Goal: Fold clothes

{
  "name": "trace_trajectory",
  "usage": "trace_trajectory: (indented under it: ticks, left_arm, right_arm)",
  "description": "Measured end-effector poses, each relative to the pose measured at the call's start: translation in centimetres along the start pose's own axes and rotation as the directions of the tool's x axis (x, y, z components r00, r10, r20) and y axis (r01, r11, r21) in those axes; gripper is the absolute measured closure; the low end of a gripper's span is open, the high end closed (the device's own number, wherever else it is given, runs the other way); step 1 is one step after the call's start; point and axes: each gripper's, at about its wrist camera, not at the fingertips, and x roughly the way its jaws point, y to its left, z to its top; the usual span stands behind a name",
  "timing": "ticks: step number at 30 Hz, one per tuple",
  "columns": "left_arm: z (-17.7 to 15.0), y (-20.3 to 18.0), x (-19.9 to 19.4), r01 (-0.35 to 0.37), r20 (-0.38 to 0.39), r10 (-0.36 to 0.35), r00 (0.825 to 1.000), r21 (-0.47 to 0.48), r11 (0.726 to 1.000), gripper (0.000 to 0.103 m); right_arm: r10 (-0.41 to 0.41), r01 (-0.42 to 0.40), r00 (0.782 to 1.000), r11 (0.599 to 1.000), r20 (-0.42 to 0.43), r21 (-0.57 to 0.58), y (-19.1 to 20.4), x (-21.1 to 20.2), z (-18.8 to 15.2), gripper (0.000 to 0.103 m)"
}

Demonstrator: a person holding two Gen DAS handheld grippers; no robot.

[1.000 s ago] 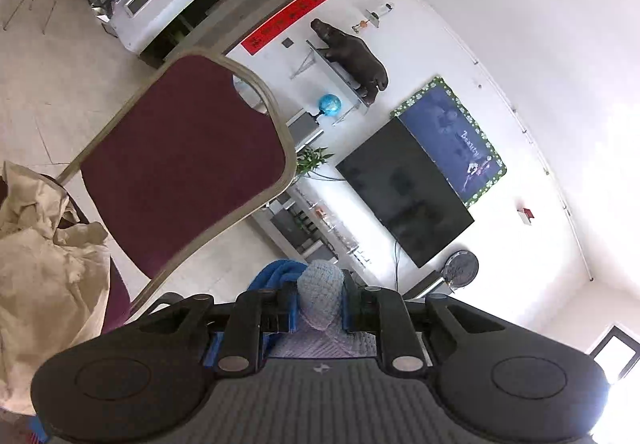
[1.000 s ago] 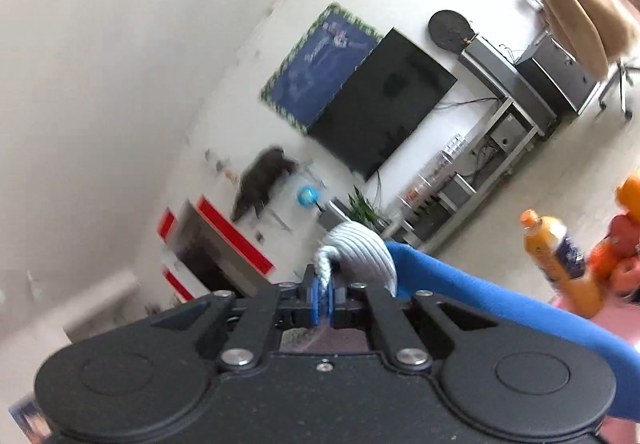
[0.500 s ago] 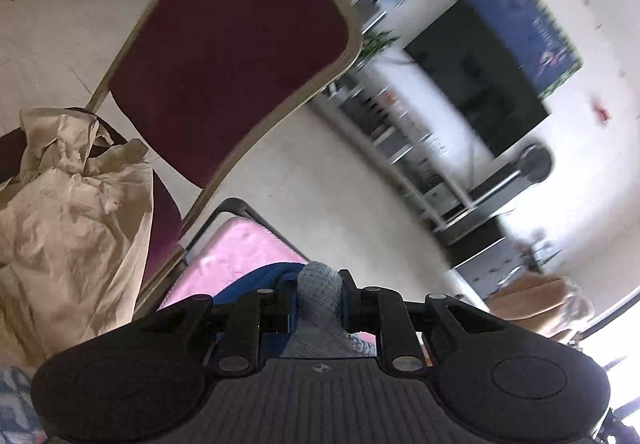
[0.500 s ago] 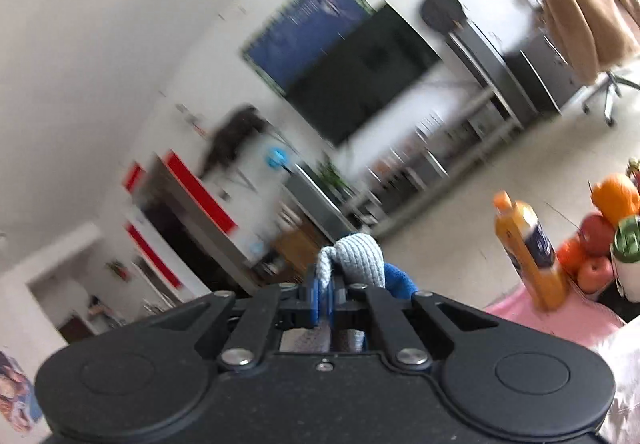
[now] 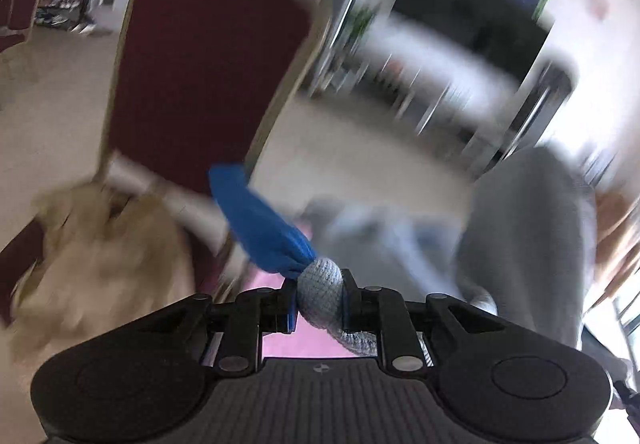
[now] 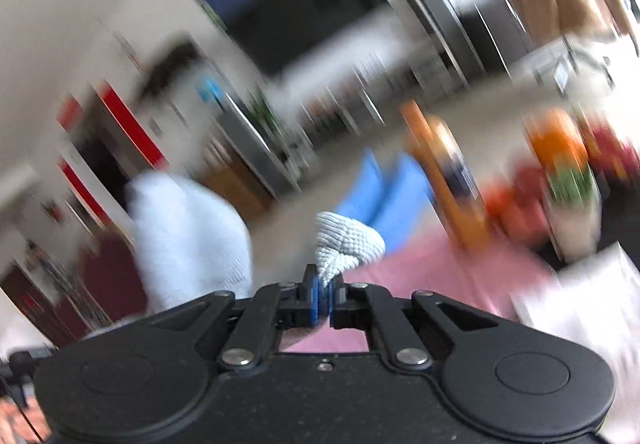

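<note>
The garment (image 5: 320, 286), one grey-and-blue knit piece, is clenched at an edge in each gripper's jaws, left gripper (image 5: 318, 308) and right gripper (image 6: 323, 300), and hangs above the pink bench (image 6: 432, 272). Likely best: lower both together, evenly taut. Beyond the bench: one maroon chair (image 5: 200, 84), one orange bottle (image 6: 444, 180).

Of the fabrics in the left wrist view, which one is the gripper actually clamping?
The grey ribbed knit cuff, with blue cloth trailing from it, sits pinched in the left gripper. The blurred beige garment lies apart on the maroon chair, unheld.
</note>
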Motion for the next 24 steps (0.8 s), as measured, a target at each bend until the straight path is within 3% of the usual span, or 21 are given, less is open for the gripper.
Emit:
trace_trajectory:
  ticks: [2,4,6,9,11,15,17,19,21,24]
  left_arm:
    - [-3.6,-0.7,4.1,-0.088,-0.075,0.092,0.993,0.063,0.994,0.084]
    - [-7.9,-1.6,8.9,-0.173,-0.127,0.192,0.973,0.150,0.973,0.084]
    - [-12.9,-1.9,13.8,-0.232,-0.237,0.281,0.930,0.216,0.949,0.083]
    - [-17.9,-1.3,17.2,-0.321,-0.249,0.389,0.887,0.274,0.907,0.082]
    - [-19.1,-0.2,16.5,-0.319,-0.221,0.371,0.902,0.236,0.918,0.078]
    - [-18.7,2.2,13.1,-0.279,-0.200,0.299,0.933,0.120,0.953,0.068]
    - [-18.7,3.4,10.5,-0.234,-0.174,0.243,0.954,0.070,0.970,0.061]
    - [-19.3,4.3,9.2,-0.201,-0.148,0.204,0.968,0.037,0.979,0.059]
    - [-19.7,4.9,7.7,-0.178,-0.143,0.175,0.974,-0.008,0.984,0.059]
    - [-20.2,5.8,8.9,-0.139,-0.211,0.115,0.971,-0.102,0.985,0.055]
  right_arm:
    - [-0.049,0.054,0.995,0.997,-0.092,0.051,-3.0,2.5,-3.9,0.098]
    - [-0.113,0.124,0.981,0.990,-0.156,0.060,-5.5,5.0,-7.9,0.098]
    - [-0.218,0.223,0.947,0.975,-0.235,-0.007,-7.3,7.6,-11.5,0.098]
    - [-0.309,0.306,0.892,0.950,-0.330,-0.063,-9.9,9.4,-15.7,0.098]
    - [-0.315,0.312,0.882,0.948,-0.351,-0.066,-10.8,9.2,-16.6,0.098]
    - [-0.251,0.264,0.897,0.964,-0.363,-0.015,-11.2,8.6,-16.0,0.092]
    - [-0.203,0.234,0.902,0.971,-0.381,0.037,-11.6,8.6,-15.9,0.076]
    - [-0.157,0.203,0.908,0.976,-0.387,0.080,-12.4,8.2,-15.8,0.070]
    - [-0.135,0.183,0.916,0.979,-0.377,0.093,-12.9,7.7,-16.1,0.066]
    - [-0.105,0.159,0.927,0.980,-0.361,0.122,-13.5,7.3,-16.0,0.060]
